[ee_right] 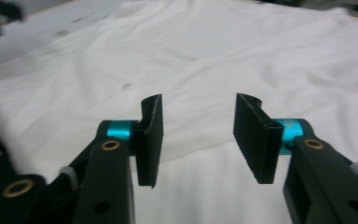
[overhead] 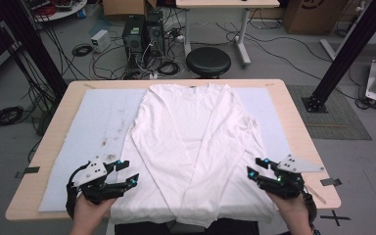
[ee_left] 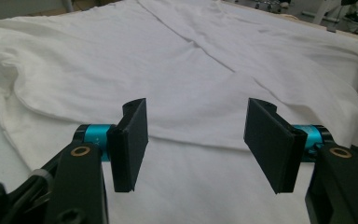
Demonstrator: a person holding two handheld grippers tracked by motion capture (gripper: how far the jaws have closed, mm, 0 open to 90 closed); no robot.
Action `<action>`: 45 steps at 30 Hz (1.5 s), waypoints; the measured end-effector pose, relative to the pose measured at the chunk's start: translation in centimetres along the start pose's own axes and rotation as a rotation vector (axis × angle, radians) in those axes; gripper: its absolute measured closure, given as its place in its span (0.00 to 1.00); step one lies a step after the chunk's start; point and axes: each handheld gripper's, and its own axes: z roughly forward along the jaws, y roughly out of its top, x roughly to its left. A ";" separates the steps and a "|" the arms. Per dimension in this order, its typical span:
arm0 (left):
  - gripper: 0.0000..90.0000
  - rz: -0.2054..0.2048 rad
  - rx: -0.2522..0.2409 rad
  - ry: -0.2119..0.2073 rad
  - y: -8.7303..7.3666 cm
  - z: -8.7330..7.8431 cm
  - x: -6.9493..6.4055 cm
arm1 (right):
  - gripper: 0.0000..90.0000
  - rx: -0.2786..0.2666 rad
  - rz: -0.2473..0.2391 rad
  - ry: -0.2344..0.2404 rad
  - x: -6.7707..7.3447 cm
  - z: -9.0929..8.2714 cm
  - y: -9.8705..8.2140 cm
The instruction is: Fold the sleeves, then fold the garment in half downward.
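White long-sleeved shirt (overhead: 196,147) flat at table (overhead: 293,142) centre, sleeves crossed; left gripper (overhead: 127,172) at seven o'clock, right gripper (overhead: 255,167) at five, jaws wide, empty.

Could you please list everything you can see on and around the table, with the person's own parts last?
White long-sleeved cotton shirt: one, white, flat mid-table, sleeves folded inward.
Pale blue-grey felt mat: one, under the shirt.
Light wooden table: one, beige.
Round black stool: one, behind the table.
Black computer towers: two, on the floor behind.
Left gripper: one, black, open, at the shirt's near left.
Right gripper: one, black, open, near right.
Hands: two, bottom edge.
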 end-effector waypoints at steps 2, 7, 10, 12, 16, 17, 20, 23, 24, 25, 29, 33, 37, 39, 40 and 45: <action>0.44 -0.006 -0.009 0.019 0.0 0.0 0.1 | 0.55 -0.001 0.051 -0.032 -1.5 -0.2 -0.2; 0.42 0.002 -0.010 0.046 -0.1 -0.2 0.4 | 0.50 -0.017 0.120 -0.100 -3.8 -0.5 -1.3; 0.40 -0.002 -0.016 0.059 -0.1 -0.4 0.5 | 0.48 -0.014 0.131 -0.117 -4.5 -0.5 -1.6; 0.39 -0.012 -0.020 0.076 -0.4 -0.8 0.6 | 0.46 -0.015 0.138 -0.144 -5.4 -0.5 -2.1; 0.39 -0.018 -0.010 0.091 -0.7 -1.0 0.6 | 0.44 -0.004 0.153 -0.165 -6.3 -0.6 -2.8; 0.39 -0.018 -0.011 0.094 -0.7 -1.1 0.6 | 0.43 -0.004 0.161 -0.171 -6.4 -0.7 -2.9; 0.39 -0.018 -0.014 0.103 -0.7 -1.1 0.5 | 0.42 -0.016 0.171 -0.181 -6.5 -1.0 -2.9; 0.38 -0.019 -0.011 0.105 -0.8 -0.9 0.6 | 0.41 -0.016 0.172 -0.183 -6.4 -1.1 -3.1; 0.38 -0.019 -0.008 0.103 -0.8 -0.7 0.6 | 0.41 -0.013 0.174 -0.180 -6.4 -1.1 -3.1; 0.38 -0.015 -0.004 0.102 -0.8 -0.7 0.6 | 0.41 -0.011 0.172 -0.180 -6.4 -1.2 -3.2; 0.38 -0.014 0.003 0.099 -0.9 -0.5 0.6 | 0.41 -0.015 0.169 -0.179 -6.3 -1.3 -3.2; 0.38 -0.020 0.010 0.098 -0.9 -0.3 0.7 | 0.40 -0.019 0.173 -0.184 -6.3 -1.5 -3.3; 0.38 -0.038 0.017 0.111 -0.9 -0.2 0.8 | 0.40 -0.014 0.186 -0.193 -6.2 -1.9 -3.4; 0.38 -0.049 0.021 0.122 -0.9 -0.1 1.0 | 0.40 -0.013 0.188 -0.203 -6.2 -2.0 -3.4; 0.38 -0.058 0.023 0.122 -1.0 0.0 1.1 | 0.41 -0.010 0.190 -0.211 -6.2 -2.1 -3.5; 0.39 -0.093 0.059 0.149 -1.4 0.0 1.2 | 0.43 0.003 0.195 -0.209 -6.1 -2.3 -3.6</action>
